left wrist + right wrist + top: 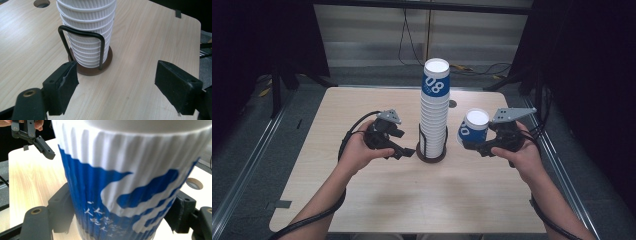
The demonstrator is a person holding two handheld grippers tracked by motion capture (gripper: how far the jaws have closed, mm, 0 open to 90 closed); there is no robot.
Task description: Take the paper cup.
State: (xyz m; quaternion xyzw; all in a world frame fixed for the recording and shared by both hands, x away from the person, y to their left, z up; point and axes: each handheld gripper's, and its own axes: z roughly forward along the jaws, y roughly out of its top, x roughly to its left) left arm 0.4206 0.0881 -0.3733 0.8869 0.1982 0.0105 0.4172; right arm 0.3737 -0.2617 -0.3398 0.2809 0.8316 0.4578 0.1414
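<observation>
A tall stack of upside-down white ribbed cups [434, 112] stands in a black wire holder on a round brown base [431, 155] at the table's middle; the top cup is blue with white numbers. My left gripper [404, 150] is just left of the base, open and holding nothing. In the left gripper view the stack [87, 37] and its wire loop [82, 35] stand ahead of the open jaws [116, 86]. My right gripper [476, 146] is shut on a single blue-and-white cup [473, 127], upside down, right of the stack. That cup [125, 182] sits between the right jaws.
The light wooden table [412, 200] has a small round hole [453, 104] behind the stack. Dark floor and metal rails lie on both sides. Cables run along the far wall. The left gripper [46, 148] appears far off in the right gripper view.
</observation>
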